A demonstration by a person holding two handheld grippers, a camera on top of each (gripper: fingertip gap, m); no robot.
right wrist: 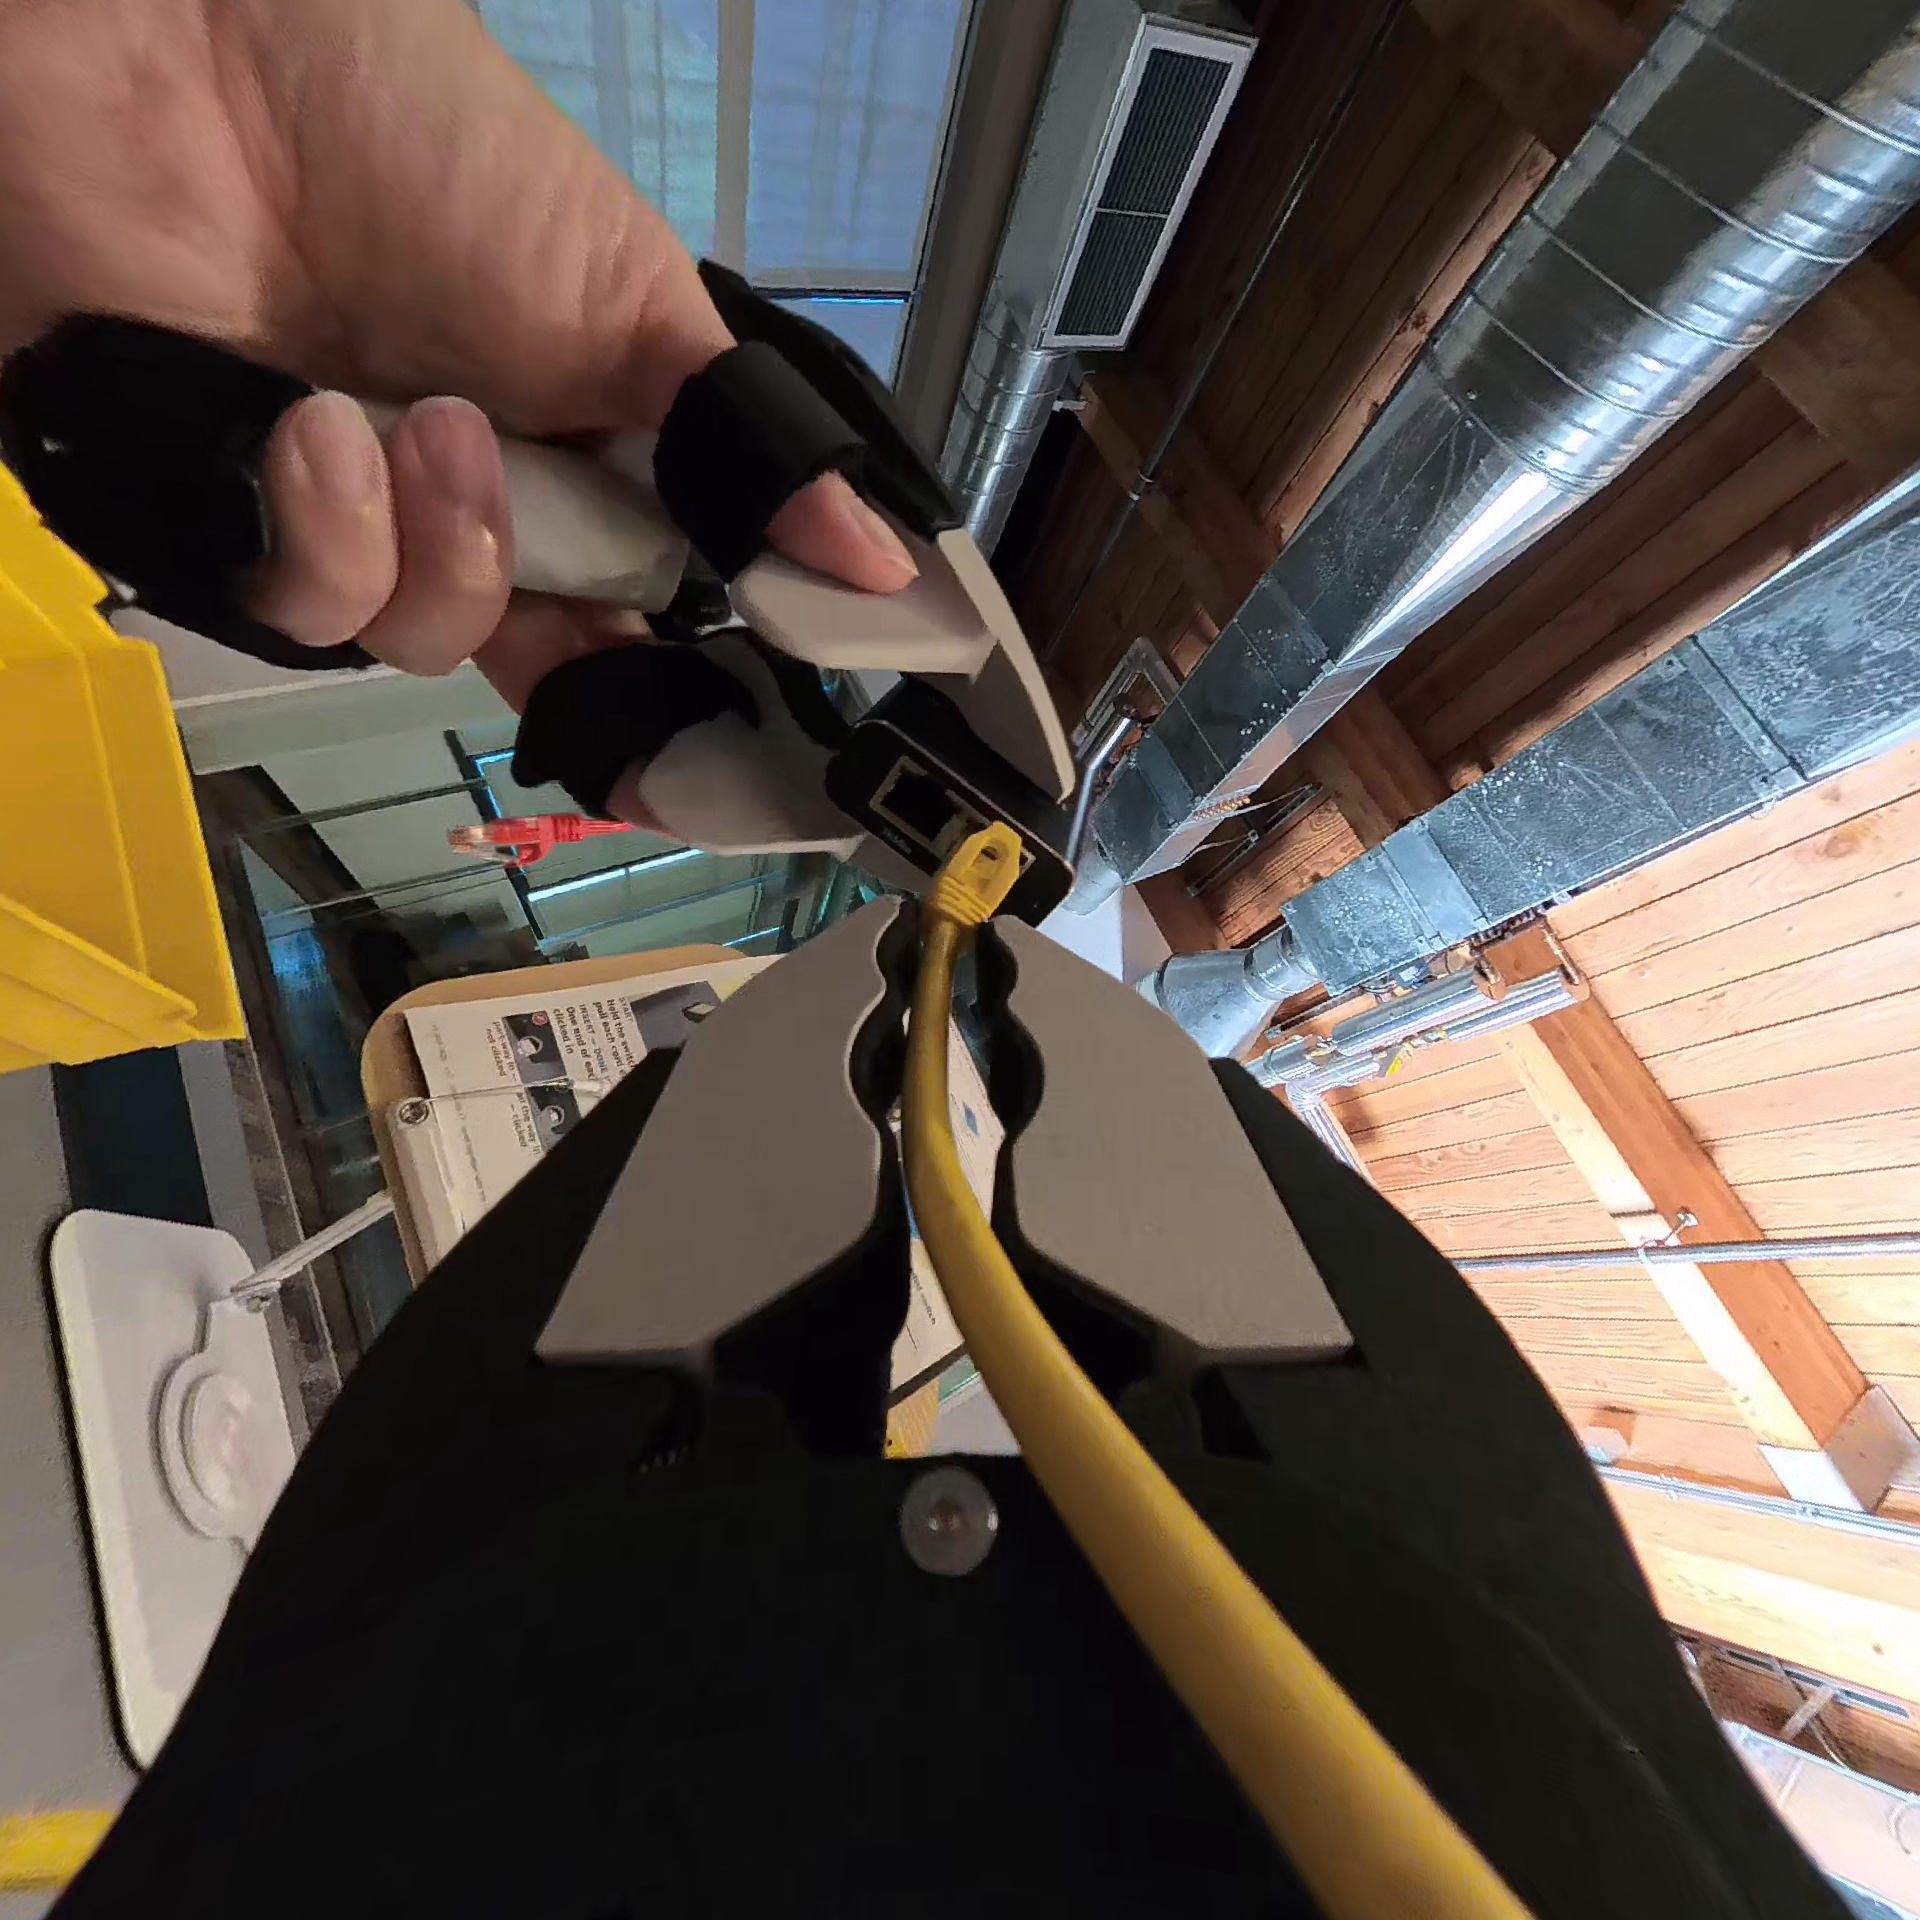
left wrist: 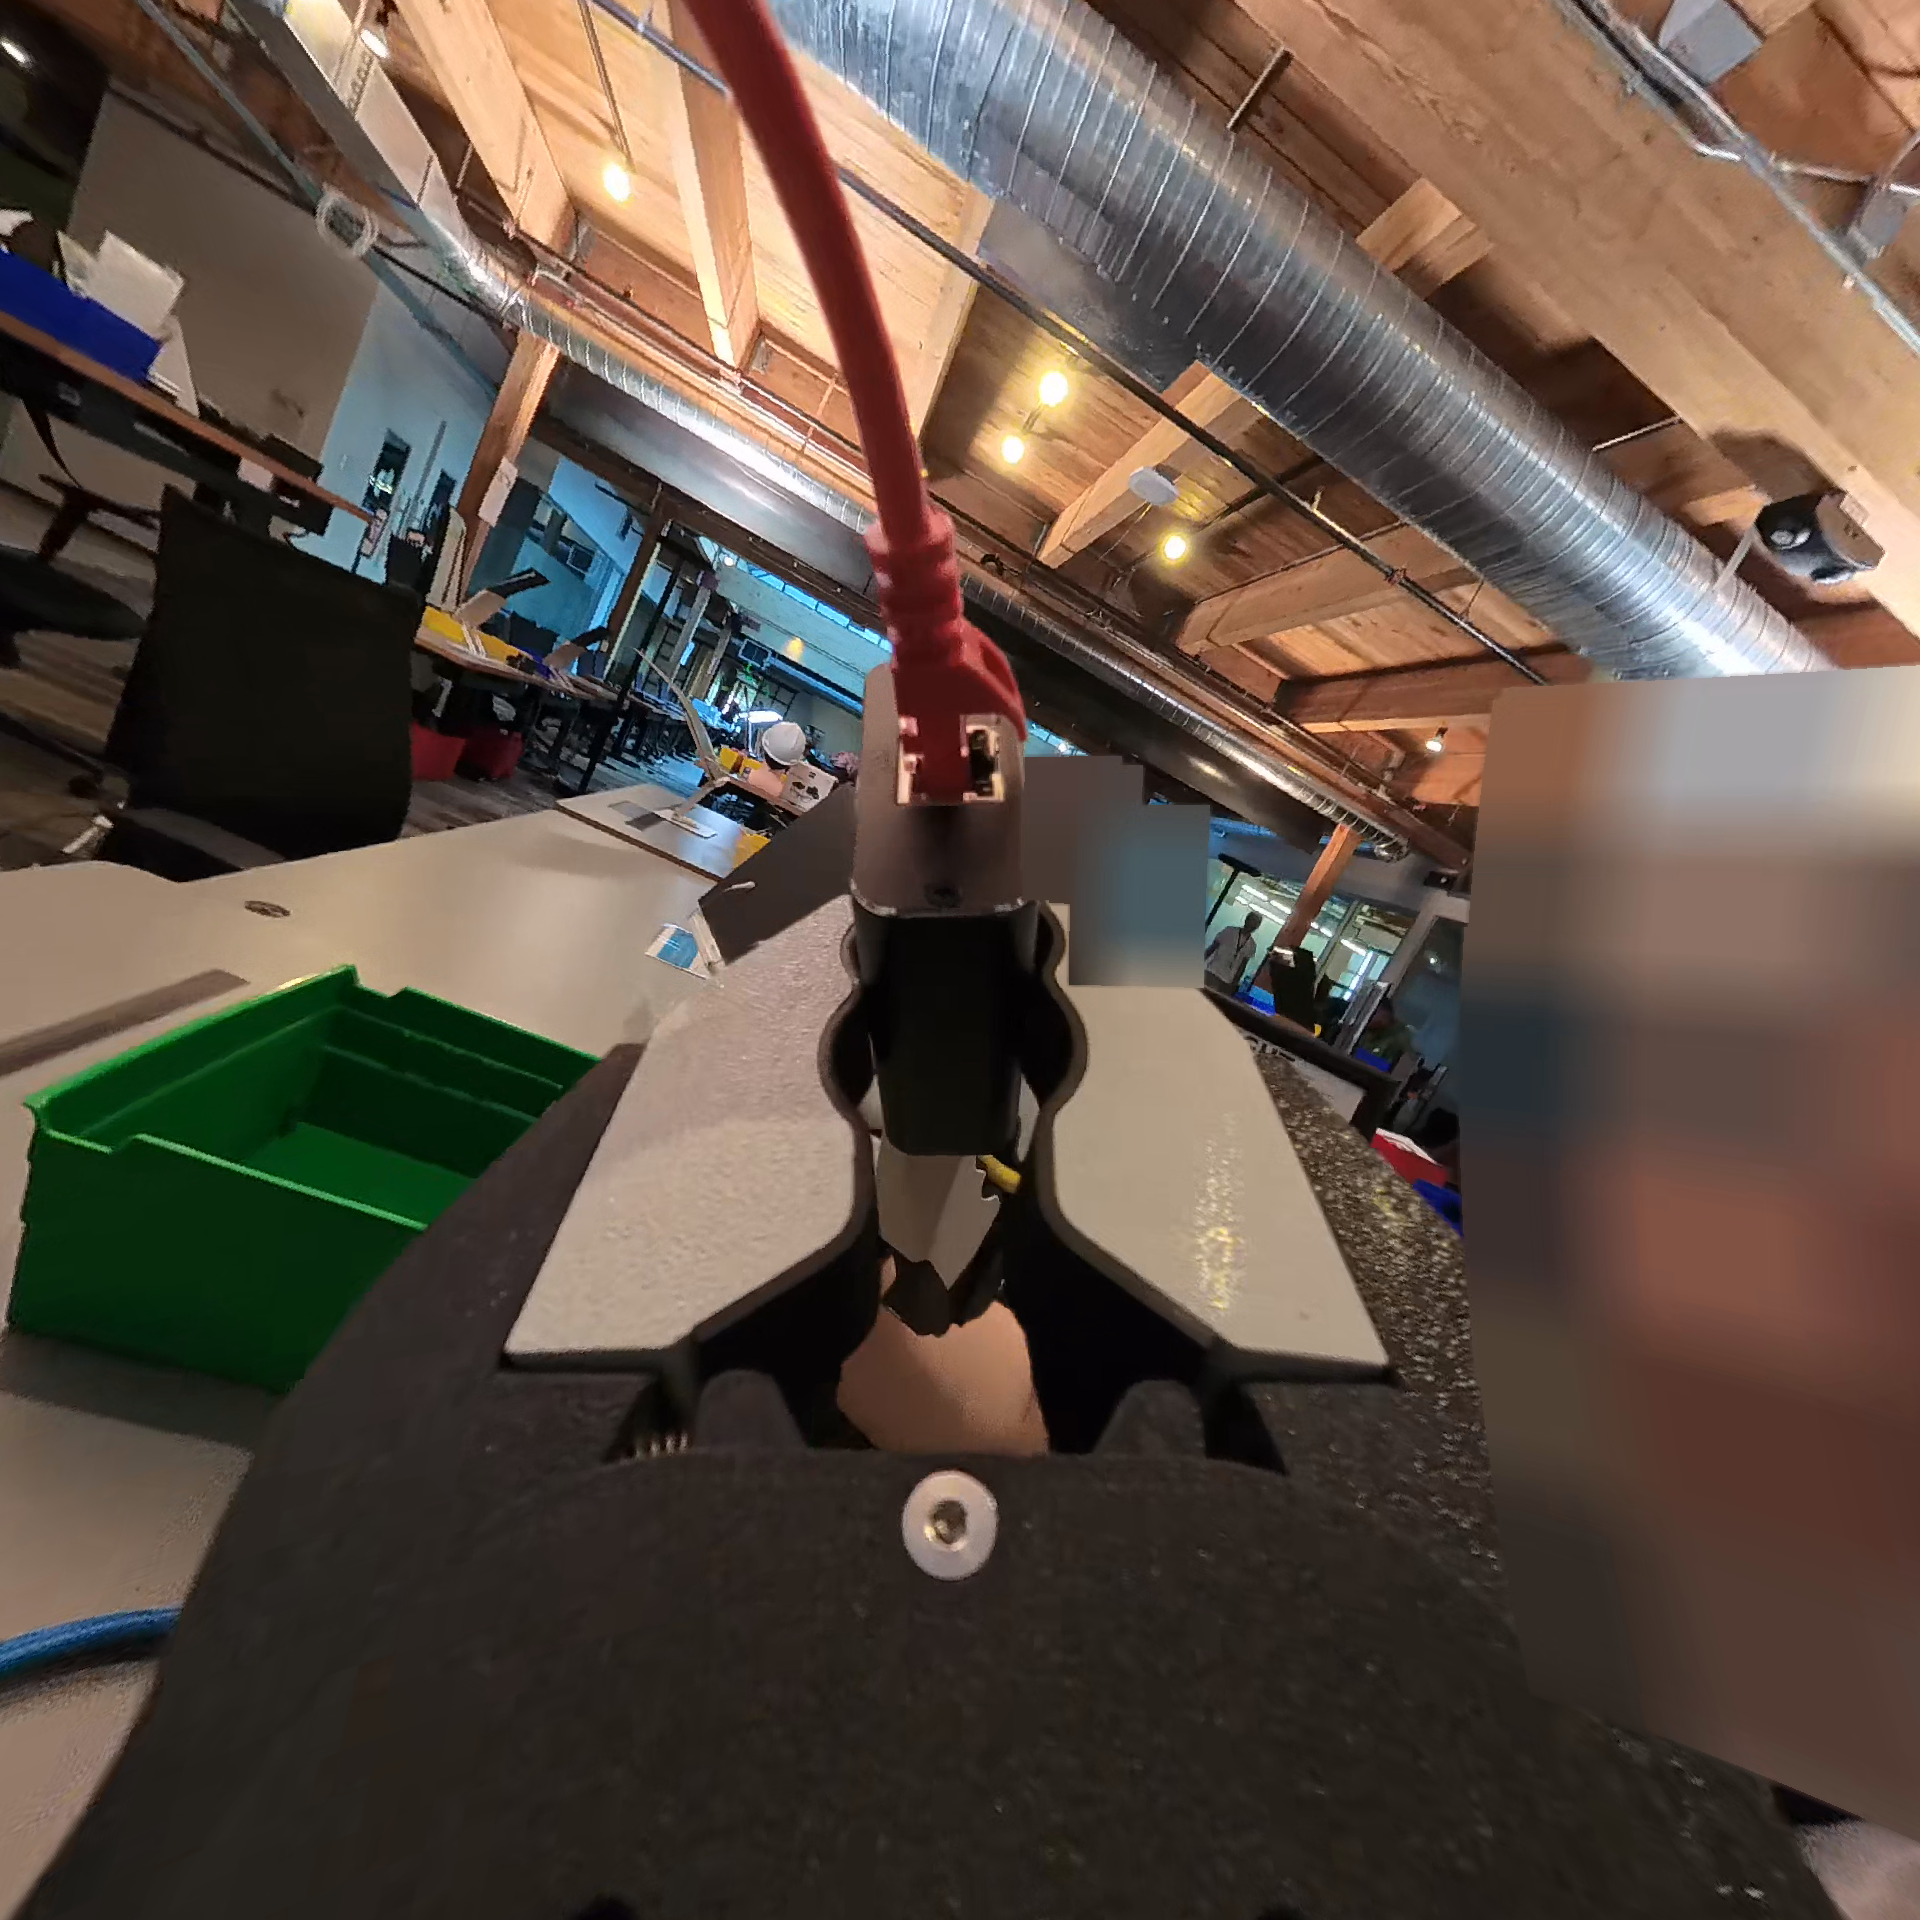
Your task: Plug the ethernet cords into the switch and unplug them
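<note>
My left gripper point(left wrist: 951, 935) is shut on a small black switch point(left wrist: 940, 1018) and holds it upright above the table. A red ethernet cord point(left wrist: 883, 416) comes down from above, and its plug point(left wrist: 940, 665) sits in a port at the switch's top end. In the right wrist view a hand holds that gripper, whose fingers point(right wrist: 987, 634) clamp the switch point(right wrist: 904, 795). My right gripper point(right wrist: 945, 920) is closed around a yellow cord point(right wrist: 935, 1091) just behind its plug point(right wrist: 977, 868), which sits in a port next to an empty one.
A green bin point(left wrist: 260, 1122) stands on the grey table point(left wrist: 416, 914) at the left, with a blue cable point(left wrist: 73, 1647) near it. A loose red plug point(right wrist: 520, 831) hangs behind the switch. A yellow bin point(right wrist: 94, 831) and a clipboard with a printed sheet point(right wrist: 499, 1039) lie beyond. The grippers are tip to tip, or close to it.
</note>
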